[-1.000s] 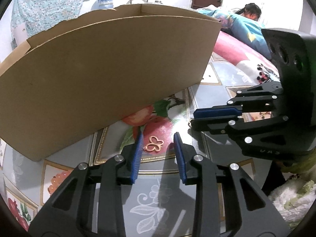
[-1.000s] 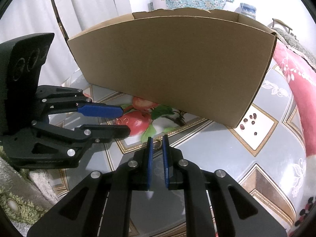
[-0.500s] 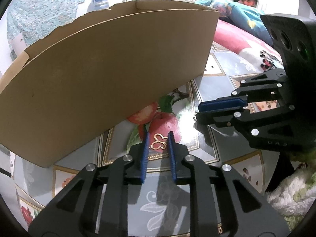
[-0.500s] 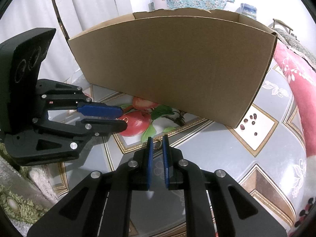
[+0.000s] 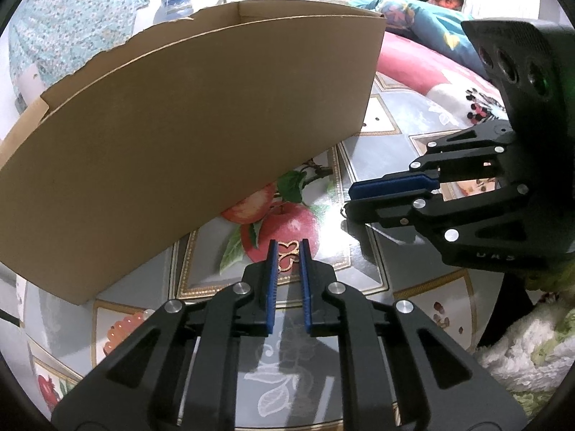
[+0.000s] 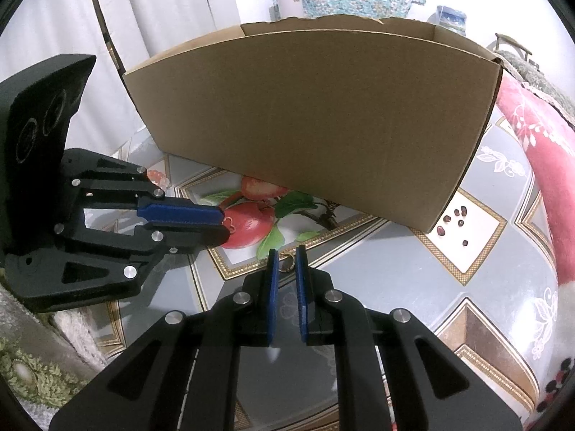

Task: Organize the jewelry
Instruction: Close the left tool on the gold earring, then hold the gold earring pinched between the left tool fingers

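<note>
A gold butterfly-shaped earring (image 5: pixel 287 255) sits between the blue pads of my left gripper (image 5: pixel 287 251), which is shut on it just above the fruit-patterned tablecloth. My right gripper (image 6: pixel 286 259) is shut on a small gold ring (image 6: pixel 287 262), held between its pads. In the left wrist view the right gripper (image 5: pixel 354 199) is at the right, close by. In the right wrist view the left gripper (image 6: pixel 224 221) is at the left with the earring's edge showing at its tip. A large open cardboard box (image 5: pixel 187 136) stands just behind both grippers and also shows in the right wrist view (image 6: pixel 323 129).
The glossy tablecloth (image 6: pixel 485 287) with fruit prints covers the surface. A pink and red blanket (image 6: pixel 532 136) lies at the right. A fluffy white and green cloth (image 5: pixel 532 344) lies at the near right of the left wrist view. A person (image 5: pixel 424 7) lies in the background.
My left gripper has closed from open onto the butterfly earring and moved forward a little. My right gripper has stayed shut on the ring, nearly still.
</note>
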Tool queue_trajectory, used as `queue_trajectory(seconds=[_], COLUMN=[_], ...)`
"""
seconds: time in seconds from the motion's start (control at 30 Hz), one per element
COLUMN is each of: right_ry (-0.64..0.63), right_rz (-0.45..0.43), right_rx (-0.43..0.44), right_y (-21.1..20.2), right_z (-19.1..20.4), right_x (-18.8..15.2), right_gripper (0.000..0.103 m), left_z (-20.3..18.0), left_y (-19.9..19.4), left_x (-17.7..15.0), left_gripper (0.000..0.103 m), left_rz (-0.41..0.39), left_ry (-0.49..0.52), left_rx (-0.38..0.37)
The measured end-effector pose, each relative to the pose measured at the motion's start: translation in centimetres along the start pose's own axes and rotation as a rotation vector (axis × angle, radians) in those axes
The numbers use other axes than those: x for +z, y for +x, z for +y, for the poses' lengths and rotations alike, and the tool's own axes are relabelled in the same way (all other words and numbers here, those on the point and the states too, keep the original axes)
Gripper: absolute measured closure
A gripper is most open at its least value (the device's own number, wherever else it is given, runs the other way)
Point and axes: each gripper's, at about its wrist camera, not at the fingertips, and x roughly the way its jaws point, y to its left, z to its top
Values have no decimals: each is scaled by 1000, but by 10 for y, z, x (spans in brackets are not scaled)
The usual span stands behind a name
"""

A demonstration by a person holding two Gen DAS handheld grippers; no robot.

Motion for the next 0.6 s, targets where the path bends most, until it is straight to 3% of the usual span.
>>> queue_trajectory(seconds=[0.6], right_ry=[13], right_rz=[-2], right_rx=[-5], right_y=[0], right_z=[-1], right_x=[1], right_gripper=[93], left_z=[9], left_y=[-5], left_x=[-5], left_gripper=[93], left_rz=[-4], left_ry=[-36], left_rx=[-1])
